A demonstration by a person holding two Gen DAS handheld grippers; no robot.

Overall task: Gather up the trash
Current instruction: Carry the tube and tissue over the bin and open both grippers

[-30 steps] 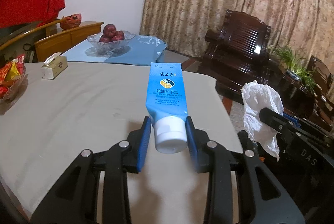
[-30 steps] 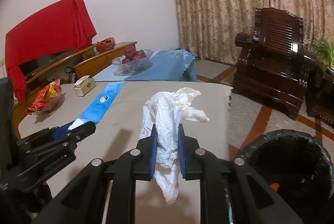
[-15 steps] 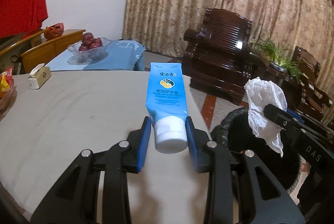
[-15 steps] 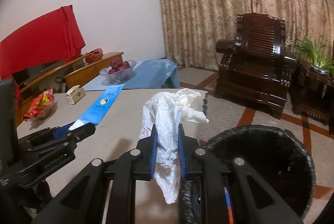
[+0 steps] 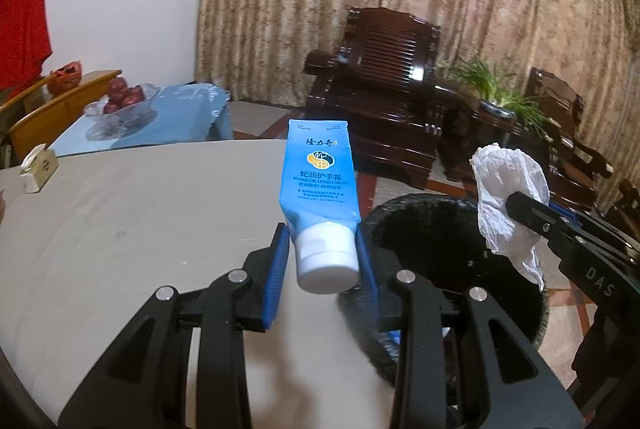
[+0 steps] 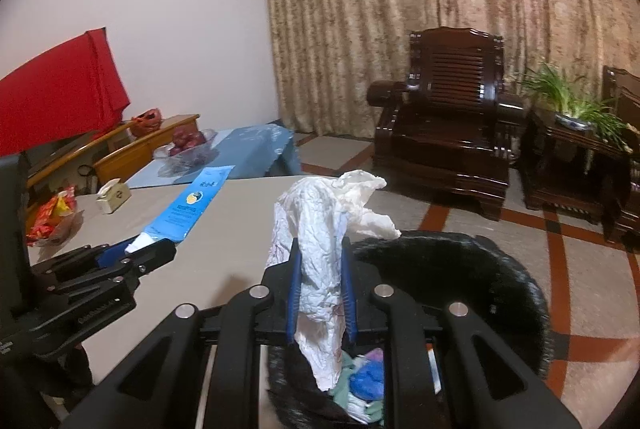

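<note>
The left gripper point(image 5: 322, 261) is clamped on the white cap end of a blue hand cream tube point(image 5: 318, 173), held over the near right edge of the table point(image 5: 120, 213). The right gripper point(image 6: 320, 293) is pinched nearly closed on a crumpled white tissue point(image 6: 320, 225) above the black bin point(image 6: 480, 269), which already holds other scraps

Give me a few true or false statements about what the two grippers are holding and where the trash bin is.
1. The left gripper holds a blue tube by its white cap end. True.
2. The right gripper is open and holds nothing. False: it is shut on a crumpled white tissue.
3. The black bin already has some trash inside. True.
4. The tissue lies flat on the table. False: it hangs in the right gripper, above the bin.
5. The bowl of red fruit is inside the bin. False: it sits on a blue cloth beyond the table.
</note>
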